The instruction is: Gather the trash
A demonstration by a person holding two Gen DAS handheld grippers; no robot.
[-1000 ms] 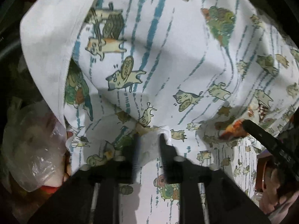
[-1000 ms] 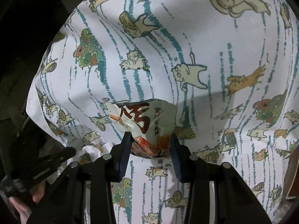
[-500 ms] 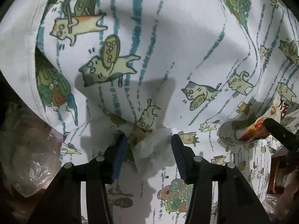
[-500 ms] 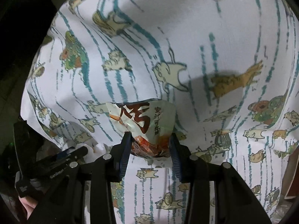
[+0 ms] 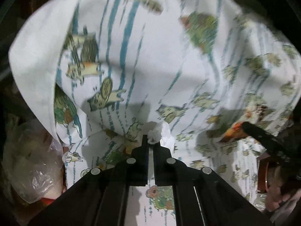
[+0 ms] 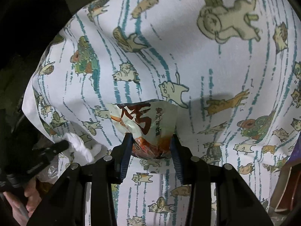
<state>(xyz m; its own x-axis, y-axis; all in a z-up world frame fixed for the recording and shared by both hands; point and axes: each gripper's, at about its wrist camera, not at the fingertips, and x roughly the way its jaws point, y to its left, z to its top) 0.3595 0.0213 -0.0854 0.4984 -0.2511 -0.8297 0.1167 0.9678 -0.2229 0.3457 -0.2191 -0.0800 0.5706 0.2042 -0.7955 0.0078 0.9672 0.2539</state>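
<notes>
L hand-held gripper (image 5: 152, 141): jaws pinched almost together on a crumpled white tissue (image 5: 157, 132), wad sticking out past the tips. In the R wrist view the same tissue (image 6: 80, 146) shows at lower left, hanging from the L gripper's black tip, just beside the cloth edge.

R hand-held gripper (image 6: 151, 146): jaws at a mid gap, blue pads pressed on both sides of a snack wrapper (image 6: 144, 124), pale w/ a big dark-red character, orange-red print at the bottom. Wrapper stands up between the fingers, touching the cloth behind it. From the L wrist view the wrapper (image 5: 242, 126) is at far right, blurred.

Both items sit against a white cloth w/ cat cartoons and teal streaks (image 6: 188, 56), which fills both views; prob. draped over a counter, but nothing under it is visible. Near left in the L view: a clear plastic bag (image 5: 32, 160), crinkled, contents unclear, just beside the cloth's folded edge.
</notes>
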